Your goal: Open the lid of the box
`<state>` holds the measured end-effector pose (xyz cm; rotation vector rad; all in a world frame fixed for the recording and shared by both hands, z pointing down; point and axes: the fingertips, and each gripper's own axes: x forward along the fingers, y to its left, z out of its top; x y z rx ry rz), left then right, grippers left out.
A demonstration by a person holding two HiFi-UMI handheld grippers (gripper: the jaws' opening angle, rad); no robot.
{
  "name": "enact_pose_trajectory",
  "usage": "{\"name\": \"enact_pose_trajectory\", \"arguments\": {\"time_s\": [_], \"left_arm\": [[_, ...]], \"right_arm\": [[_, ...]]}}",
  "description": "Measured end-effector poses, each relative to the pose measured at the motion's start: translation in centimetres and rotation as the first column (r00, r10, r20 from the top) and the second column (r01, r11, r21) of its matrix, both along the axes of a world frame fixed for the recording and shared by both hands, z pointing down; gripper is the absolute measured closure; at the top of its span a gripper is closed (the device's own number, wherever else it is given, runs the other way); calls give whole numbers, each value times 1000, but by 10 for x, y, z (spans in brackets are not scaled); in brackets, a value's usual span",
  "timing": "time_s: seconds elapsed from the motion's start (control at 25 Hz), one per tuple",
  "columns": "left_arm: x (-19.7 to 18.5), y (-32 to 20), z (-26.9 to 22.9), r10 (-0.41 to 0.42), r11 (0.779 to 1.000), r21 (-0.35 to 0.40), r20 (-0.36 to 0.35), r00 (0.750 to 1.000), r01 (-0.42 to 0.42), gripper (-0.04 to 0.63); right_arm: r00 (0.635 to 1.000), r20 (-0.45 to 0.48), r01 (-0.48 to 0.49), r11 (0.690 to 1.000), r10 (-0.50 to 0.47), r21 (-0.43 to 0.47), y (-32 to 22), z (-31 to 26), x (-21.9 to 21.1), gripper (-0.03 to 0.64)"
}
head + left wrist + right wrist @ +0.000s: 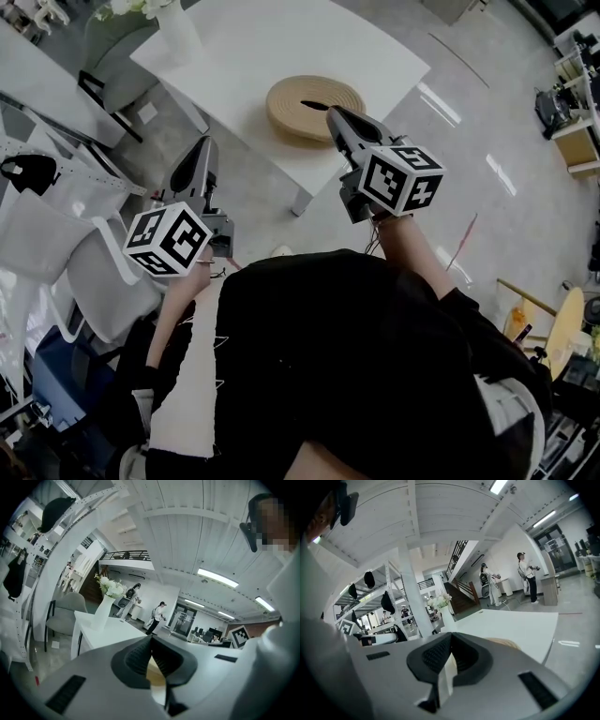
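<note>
A: Head view first. Both grippers are held up off the table. The right gripper (331, 112) is seen with its tips over the near side of the round woven box (291, 112), and no contact can be made out. The left gripper (205, 142) is kept well to the left of the box, over the floor.

B: And the lid?

A: It is judged to be on. The box is set near the nearer edge of the white table (272, 42), just ahead of the right fingertips.

B: Left gripper view now.

A: The fingers are pressed tip to tip and nothing is gripped. A tan patch is glimpsed through the gap under the tips, likely the box beyond. A vase (104, 612) is seen far ahead and to the left of the fingers.

B: Right gripper view.

A: Same story, fingers closed together and empty. A sliver of the box is caught just past the right-hand finger, with the vase further ahead.

B: What could be spoiled from here?

A: With the fingers shut, the lid's rim cannot be taken, so the box could merely be shoved across the smooth top toward the edge. If the lid is lifted with the base unheld, the whole box may be carried up and dropped.
</note>
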<state>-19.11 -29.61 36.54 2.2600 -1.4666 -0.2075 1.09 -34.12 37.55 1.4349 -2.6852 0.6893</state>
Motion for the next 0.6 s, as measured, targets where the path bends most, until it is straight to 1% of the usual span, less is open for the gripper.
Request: {"name": "enact_pose_trajectory", "arguments": {"time_s": [0.12,0.2,0.28,0.4,0.48,0.6], "left_arm": [[-17,-6,7,-34,999,-18,-14,999,33,584],[-25,-7,14,-47,998,-32,-7,999,46,584],[-31,-8,22,-53,997,-49,-10,999,52,584],[-44,-6,34,-75,995,-72,-10,997,74,584],[-54,-4,37,-98,992,-75,-8,995,97,584],[-67,-2,37,-132,989,-71,-11,991,131,584]], "right_arm": [[1000,6,-10,999,10,-33,-10,2,1,612],[1000,-21,-12,998,11,-68,-17,9,2,612],[997,-80,-3,992,-8,-130,-24,26,-1,612],[979,-191,32,973,-77,-229,-32,55,-12,612],[961,-245,67,968,-128,-242,-35,62,-24,612],[931,-330,89,974,-155,-208,-44,60,-37,611]]}}
